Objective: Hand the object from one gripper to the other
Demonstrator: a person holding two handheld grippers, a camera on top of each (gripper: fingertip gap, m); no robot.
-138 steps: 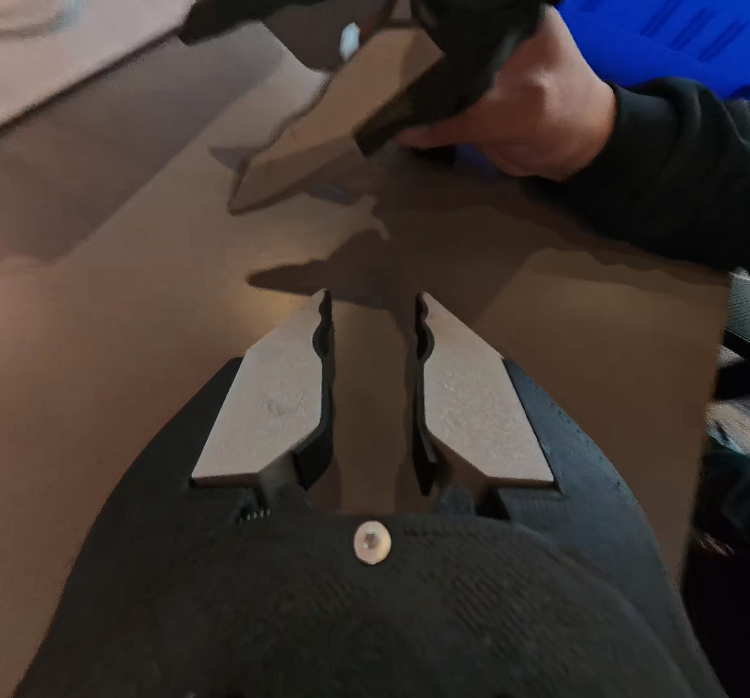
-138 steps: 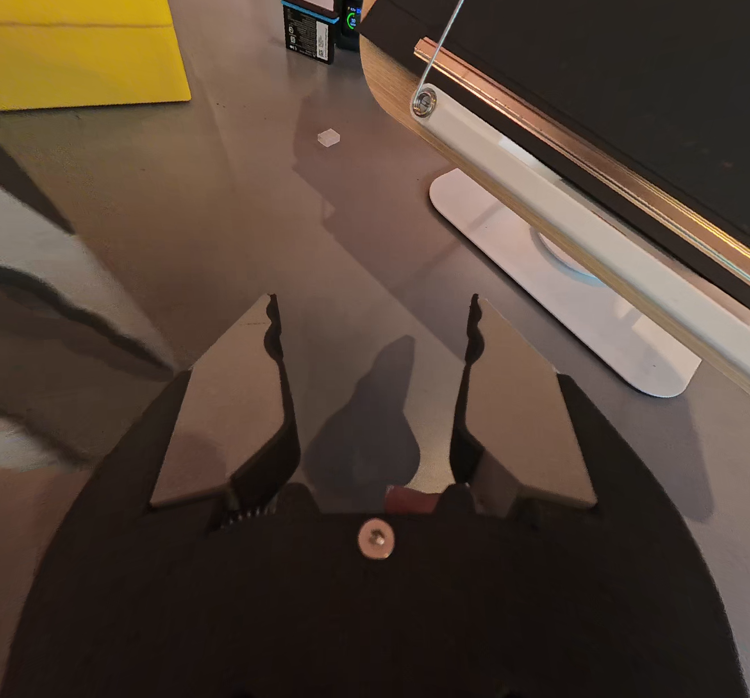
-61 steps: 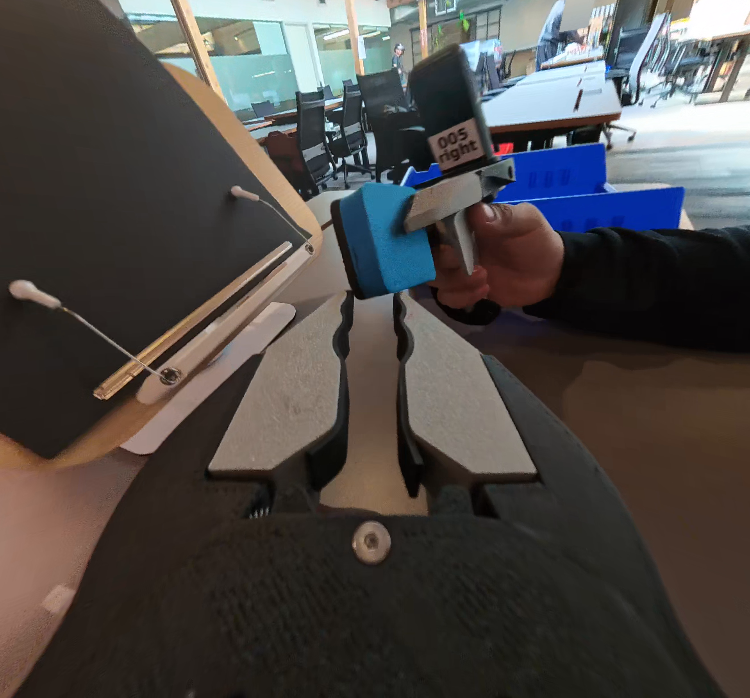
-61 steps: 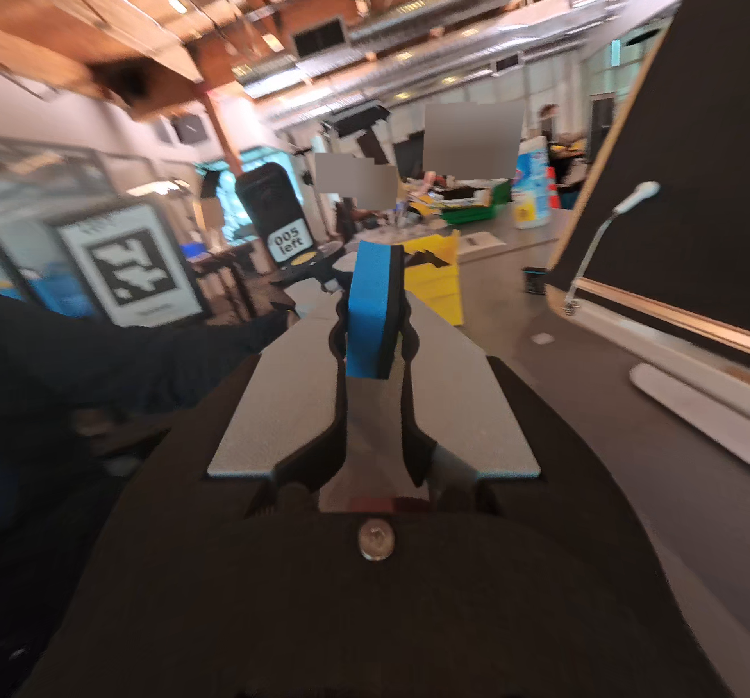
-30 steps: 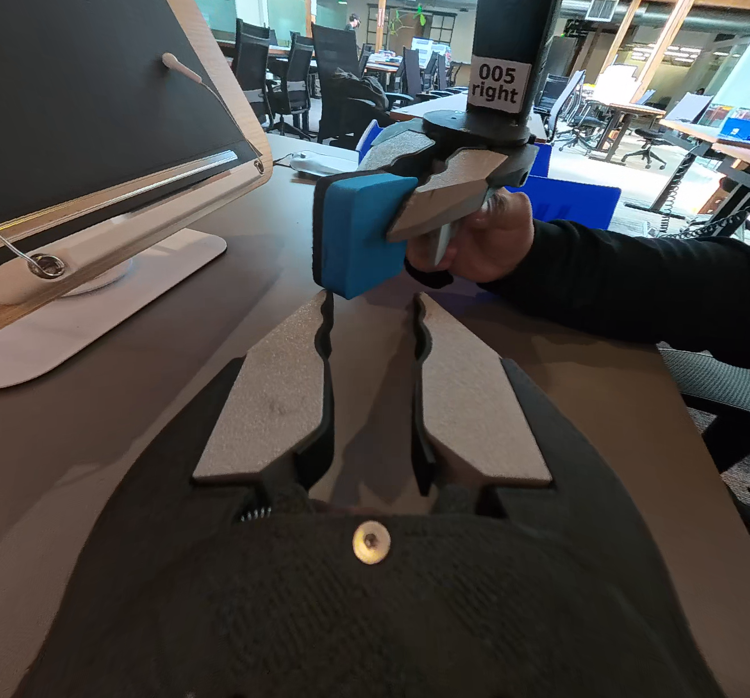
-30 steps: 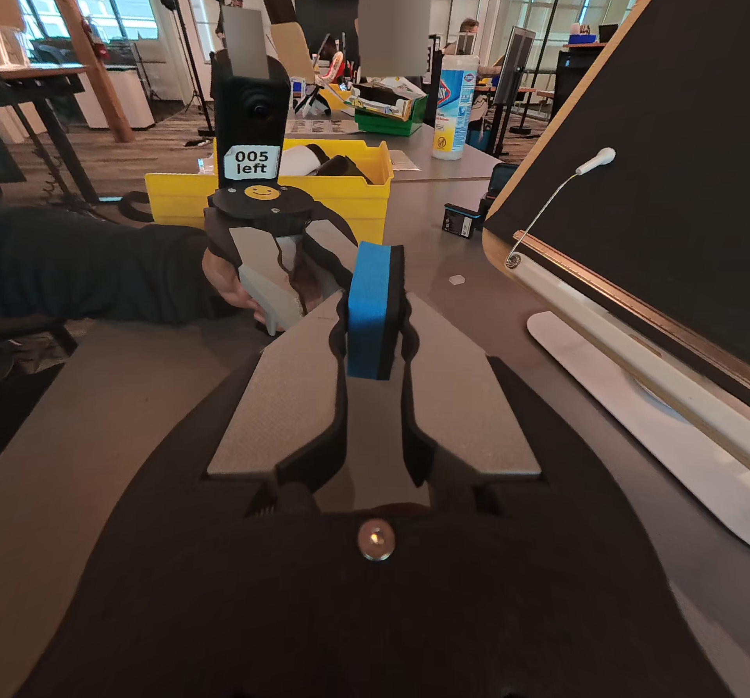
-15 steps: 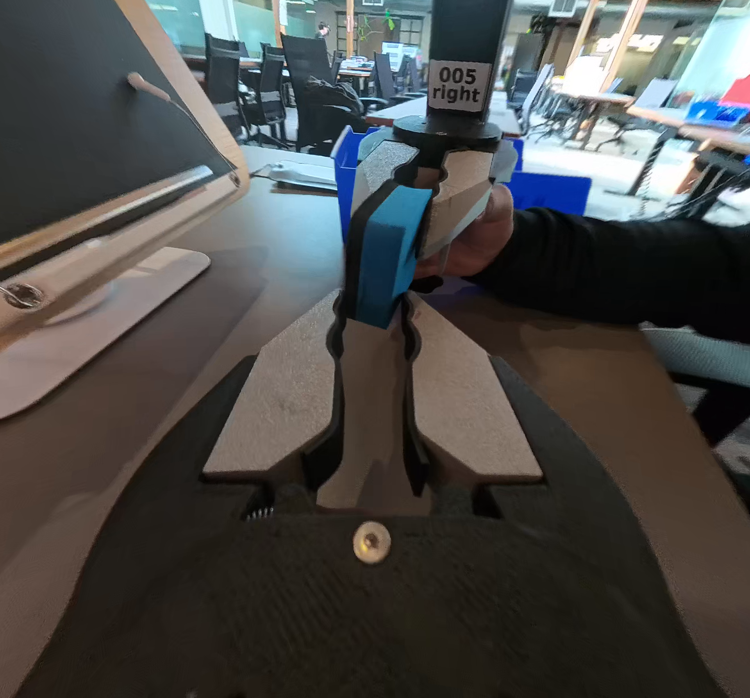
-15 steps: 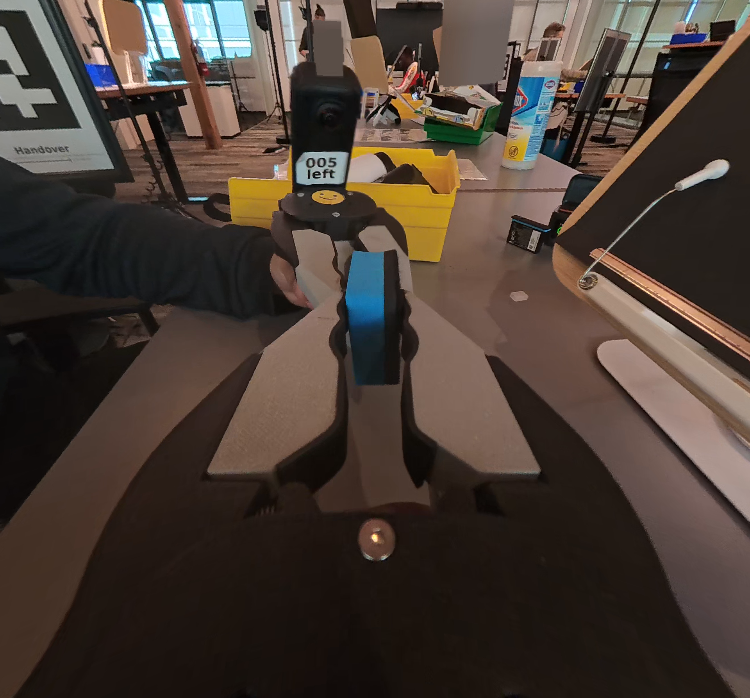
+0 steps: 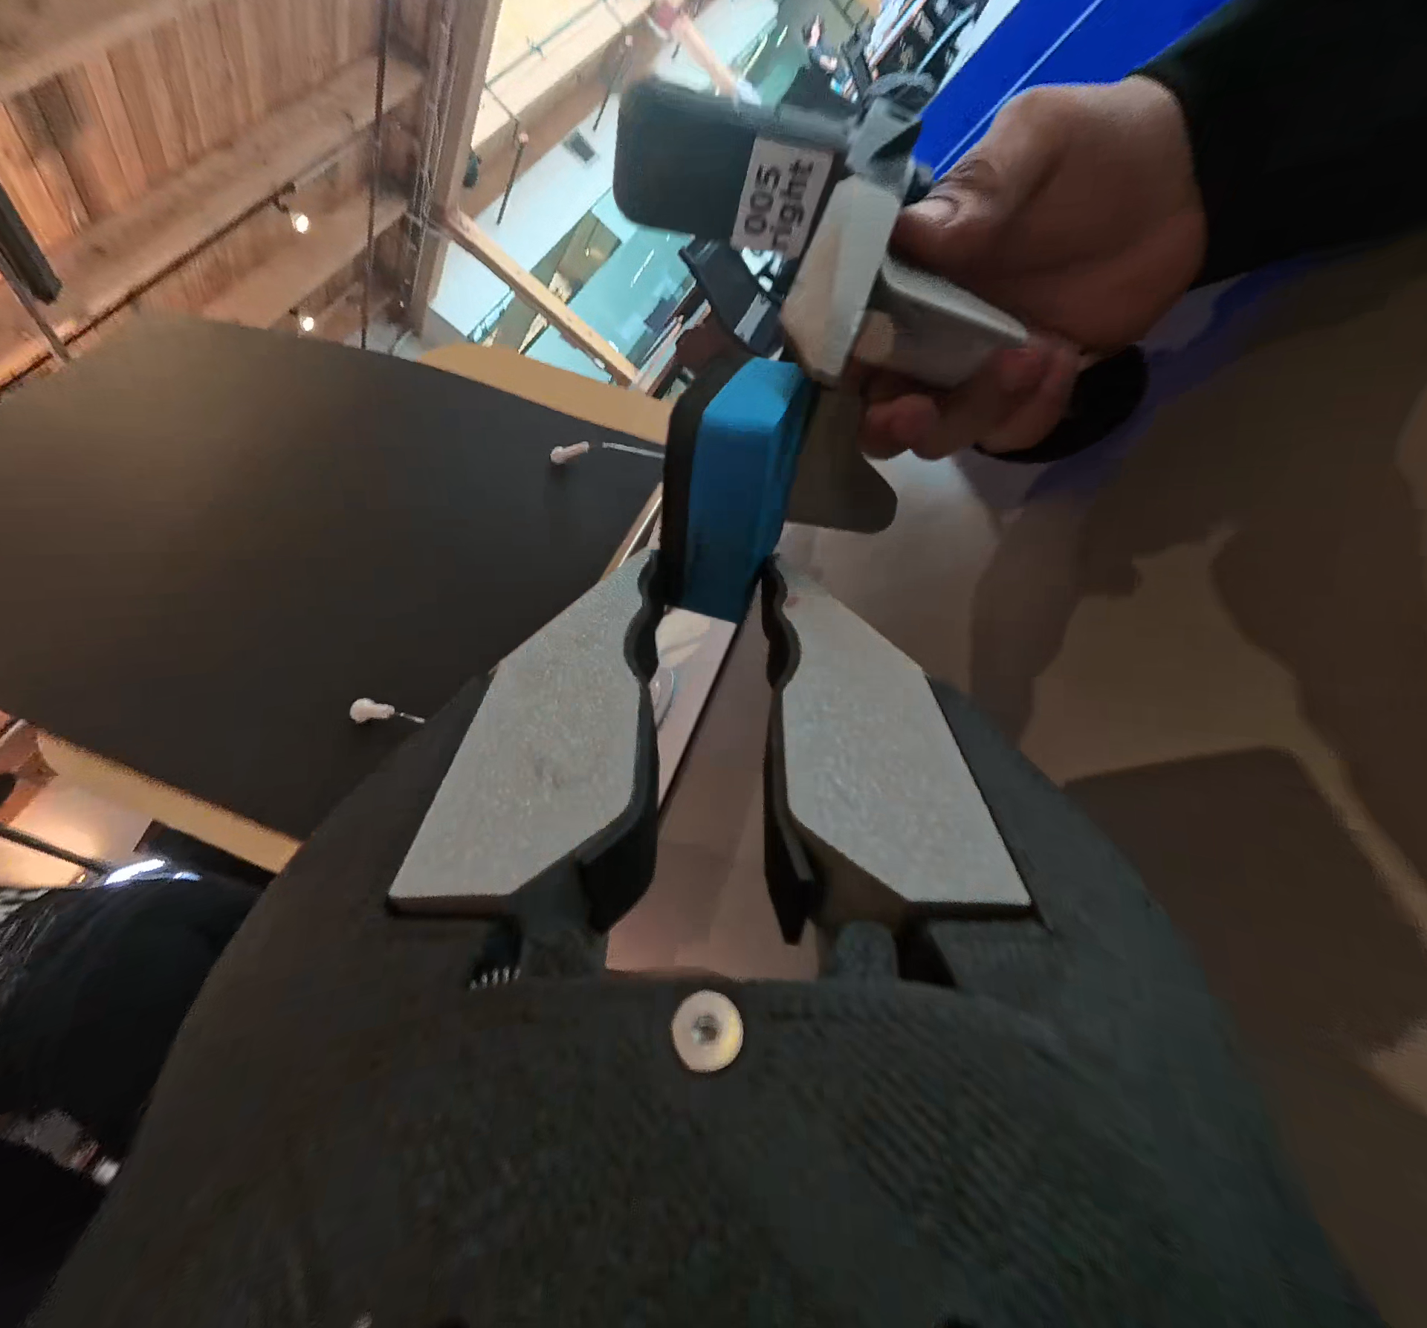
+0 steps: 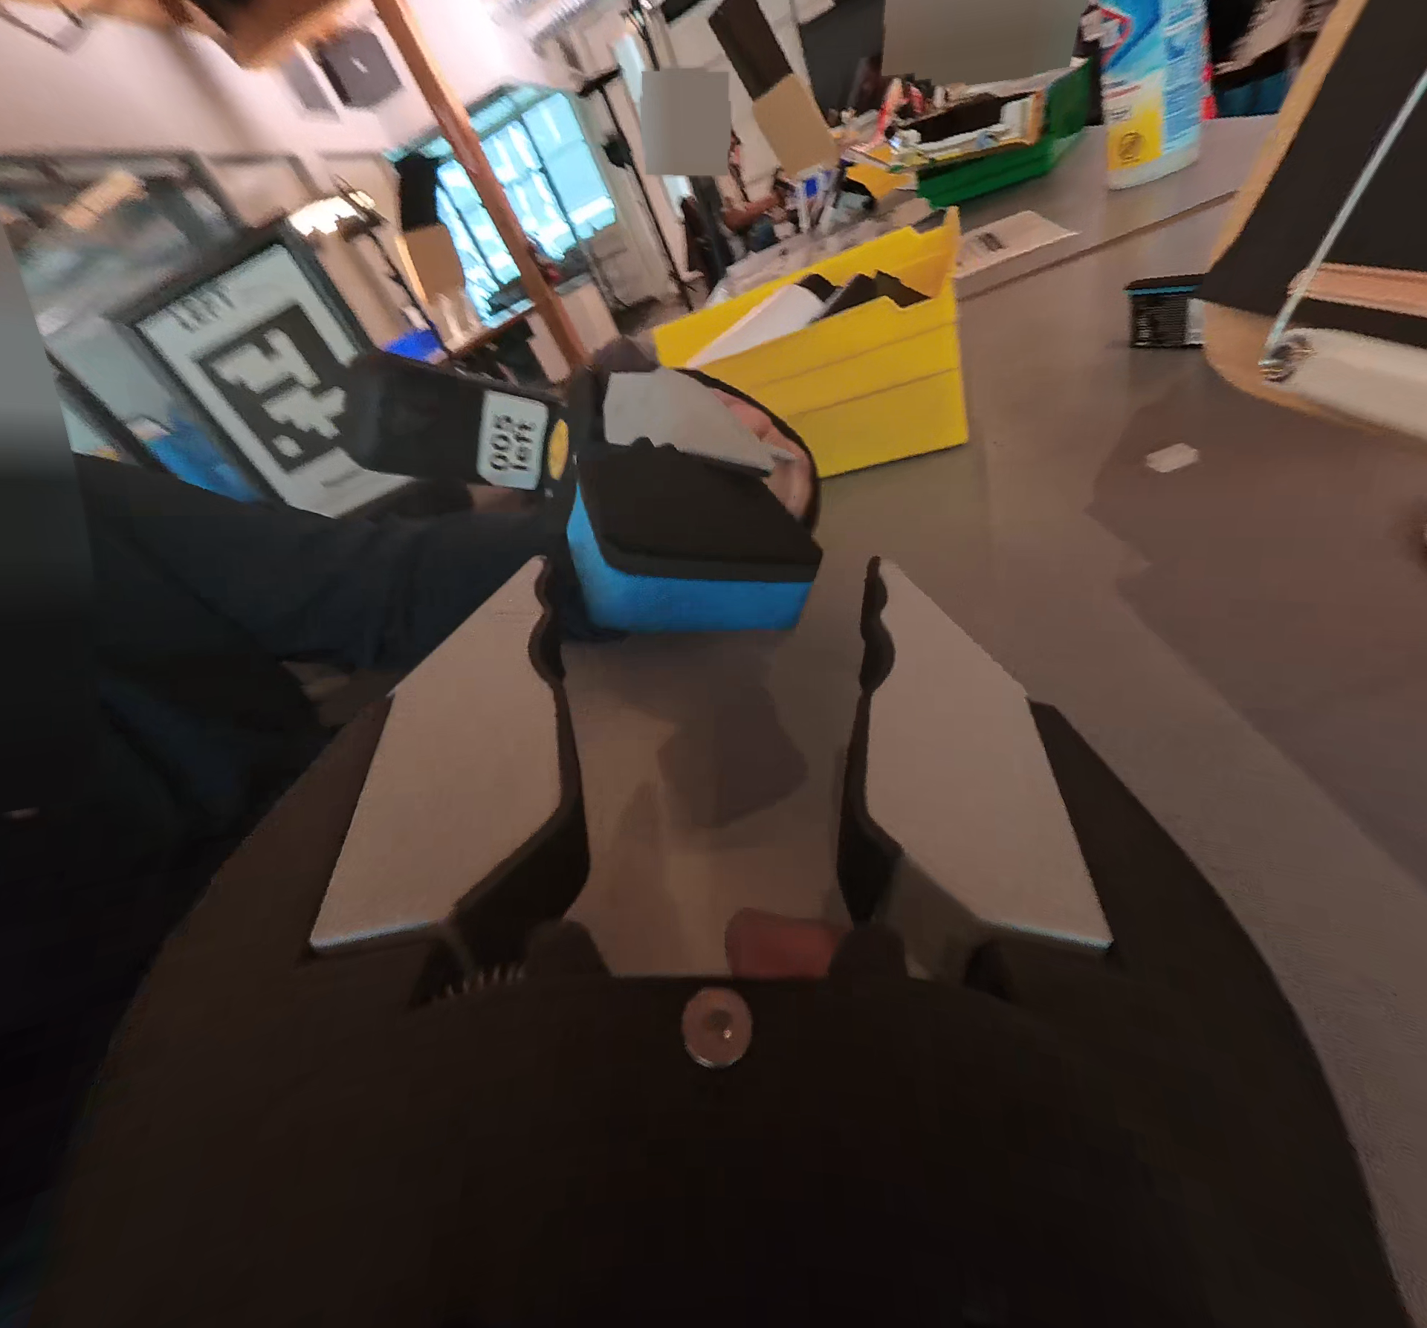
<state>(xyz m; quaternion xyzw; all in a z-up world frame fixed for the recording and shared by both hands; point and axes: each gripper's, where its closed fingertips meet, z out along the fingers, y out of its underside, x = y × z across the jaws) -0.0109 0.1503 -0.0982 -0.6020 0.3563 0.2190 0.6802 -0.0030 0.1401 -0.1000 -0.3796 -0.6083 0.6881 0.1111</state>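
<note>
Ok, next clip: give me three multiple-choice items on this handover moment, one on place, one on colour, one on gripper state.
1. Where is the blue-and-black foam block?
A. lying on the table
B. between the left gripper's fingertips
C. inside the yellow plastic bin

2. What colour is the bin on the grey table?
A. yellow
B. red
C. white

3. How is the right gripper?
A. shut on the block
B. open, empty
C. out of view

Answers: 1 B, the left gripper pinches its lower end; 2 A, plainly yellow; 3 B, its fingers stand wide apart with the block beyond them.
</note>
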